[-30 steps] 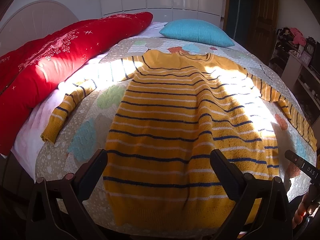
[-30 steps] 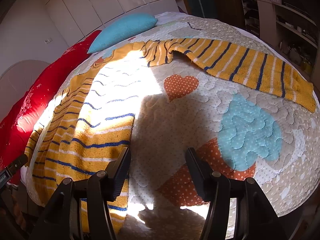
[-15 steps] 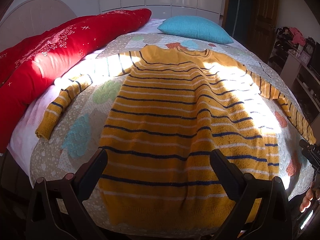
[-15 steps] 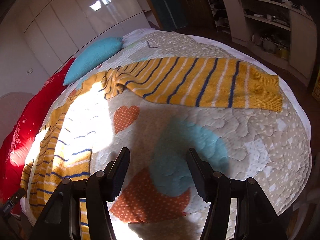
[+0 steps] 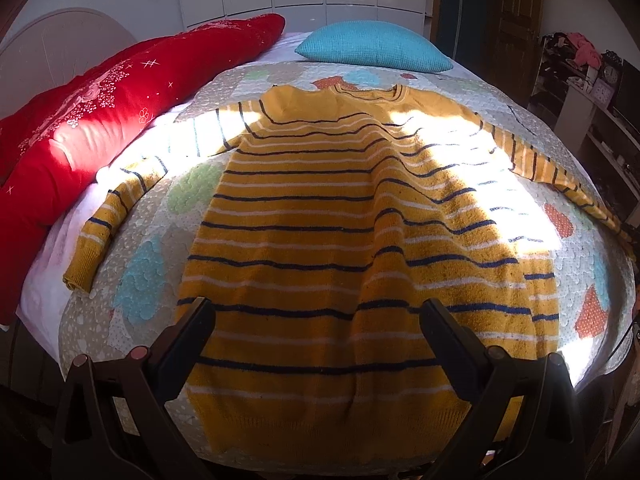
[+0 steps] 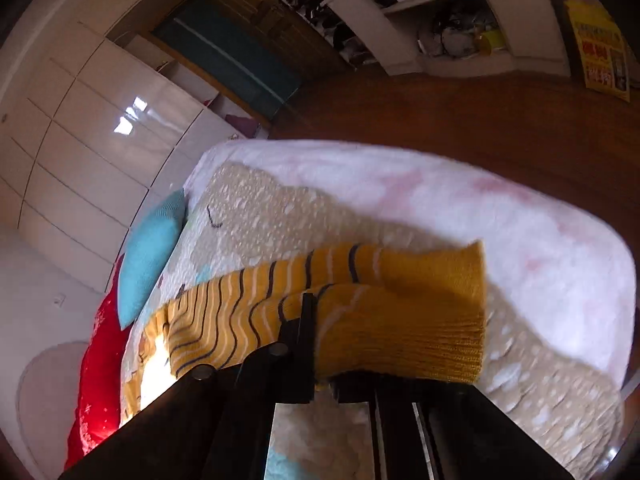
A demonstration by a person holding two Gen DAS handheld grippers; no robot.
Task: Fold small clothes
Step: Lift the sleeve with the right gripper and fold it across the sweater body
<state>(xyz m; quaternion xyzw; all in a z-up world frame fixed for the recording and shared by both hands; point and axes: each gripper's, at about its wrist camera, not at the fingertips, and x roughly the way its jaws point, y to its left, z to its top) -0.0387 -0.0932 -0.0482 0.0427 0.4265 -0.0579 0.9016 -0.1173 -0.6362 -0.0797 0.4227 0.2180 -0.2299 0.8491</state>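
Now my right hand-held gripper (image 6: 320, 344) has clamped the sweater (image 5: 360, 240) sleeve cuff, lifting it off the bed (image 6: 520, 216); left hand-held gripper (image 5: 316, 328) hovers released over the hem, so sleeve folding begins.

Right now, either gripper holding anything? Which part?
The right gripper is shut on the sweater, gripping its sleeve near the cuff end. The left gripper is open, holding nothing, above the hem.

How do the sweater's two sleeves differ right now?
The left sleeve lies flat on the quilt, untouched; the right sleeve sits pinched in the right gripper. The left one curves downward in one layer; the right one looks doubled near its cuff. Both share yellow knit with navy and white stripes.
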